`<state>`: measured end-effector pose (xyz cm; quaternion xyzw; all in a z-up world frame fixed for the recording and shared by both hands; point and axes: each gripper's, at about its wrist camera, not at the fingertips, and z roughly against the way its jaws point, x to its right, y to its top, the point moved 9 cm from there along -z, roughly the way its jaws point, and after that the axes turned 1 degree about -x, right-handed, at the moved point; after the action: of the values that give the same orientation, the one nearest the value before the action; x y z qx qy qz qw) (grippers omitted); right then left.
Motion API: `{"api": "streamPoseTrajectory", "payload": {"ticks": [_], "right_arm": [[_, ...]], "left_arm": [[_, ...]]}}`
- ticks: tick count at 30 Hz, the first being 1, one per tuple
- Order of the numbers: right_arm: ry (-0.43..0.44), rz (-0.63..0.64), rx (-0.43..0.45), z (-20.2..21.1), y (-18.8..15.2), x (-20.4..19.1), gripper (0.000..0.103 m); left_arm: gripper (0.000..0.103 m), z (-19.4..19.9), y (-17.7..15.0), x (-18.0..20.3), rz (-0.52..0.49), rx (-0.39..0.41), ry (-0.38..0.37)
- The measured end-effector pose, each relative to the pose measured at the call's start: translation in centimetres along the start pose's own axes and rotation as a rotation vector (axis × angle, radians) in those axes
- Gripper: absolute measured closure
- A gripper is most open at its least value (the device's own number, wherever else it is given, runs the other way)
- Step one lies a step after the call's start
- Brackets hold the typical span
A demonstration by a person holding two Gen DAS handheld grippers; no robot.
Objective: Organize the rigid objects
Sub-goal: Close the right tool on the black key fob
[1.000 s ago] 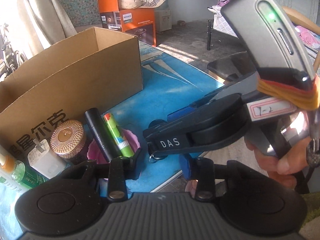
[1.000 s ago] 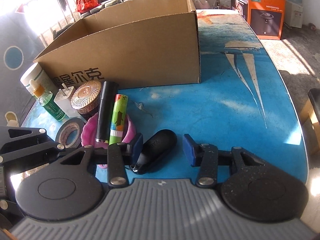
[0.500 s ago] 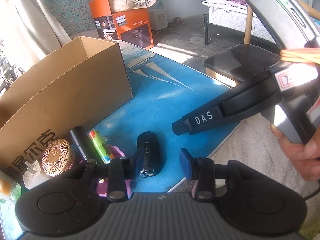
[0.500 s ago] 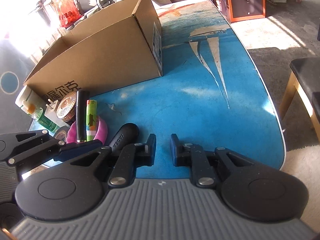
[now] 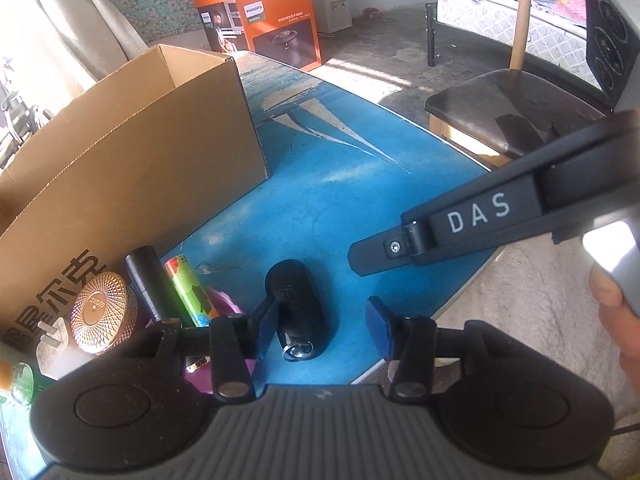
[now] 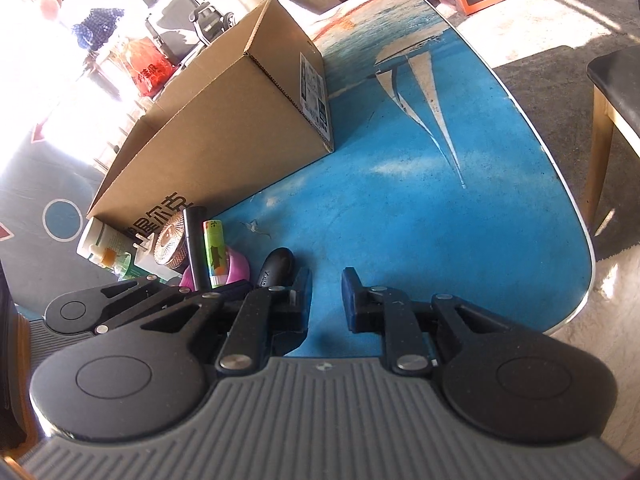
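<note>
A black key fob (image 5: pixel 298 306) lies on the blue table, just in front of my left gripper (image 5: pixel 322 322), which is open with its left pad beside the fob. The fob also shows in the right wrist view (image 6: pixel 274 270). My right gripper (image 6: pixel 326 294) hangs above the table's near edge, jaws a narrow gap apart and empty. Left of the fob lie a black tube (image 5: pixel 144 280), a green tube (image 5: pixel 190 290) on a pink dish (image 6: pixel 236 270), a copper round lid (image 5: pixel 100 308), a white plug (image 5: pixel 50 356) and a green bottle (image 6: pixel 108 256).
An open cardboard box (image 5: pixel 140 168) stands behind the small items, also in the right wrist view (image 6: pixel 240 128). The blue table (image 6: pixel 440 220) ends close to the right. A dark-seated wooden chair (image 5: pixel 500 116) and an orange carton (image 5: pixel 272 28) stand beyond.
The right gripper let go of the key fob, pulled back and up, and narrowed. The left gripper moved in toward the fob, now at its left pad.
</note>
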<state>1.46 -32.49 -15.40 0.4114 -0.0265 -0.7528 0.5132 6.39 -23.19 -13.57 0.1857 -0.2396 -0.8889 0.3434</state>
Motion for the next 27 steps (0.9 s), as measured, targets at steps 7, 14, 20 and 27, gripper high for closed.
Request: {"api": "streamPoseTrajectory", "payload": {"ticks": [7, 14, 20, 27], "right_arm": [[0.067, -0.020, -0.043, -1.2, 0.0, -1.2, 0.087], [0.094, -0.025, -0.119, -3.3, -0.6, -2.0, 0.086], [0.181, -0.076, -0.104, -2.7, 0.3, -1.7, 0.085], [0.158, -0.043, -0.107, -3.5, 0.8, -1.8, 0.085]], "left_arm": [[0.055, -0.4, -0.6, -0.5, 0.043, -0.035, 0.007], [0.058, -0.4, -0.5, -0.5, 0.038, -0.011, -0.006], [0.063, -0.8, -0.4, -0.9, 0.071, 0.001, -0.064], [0.065, -1.3, 0.2, -1.1, 0.060, 0.014, -0.054]]}}
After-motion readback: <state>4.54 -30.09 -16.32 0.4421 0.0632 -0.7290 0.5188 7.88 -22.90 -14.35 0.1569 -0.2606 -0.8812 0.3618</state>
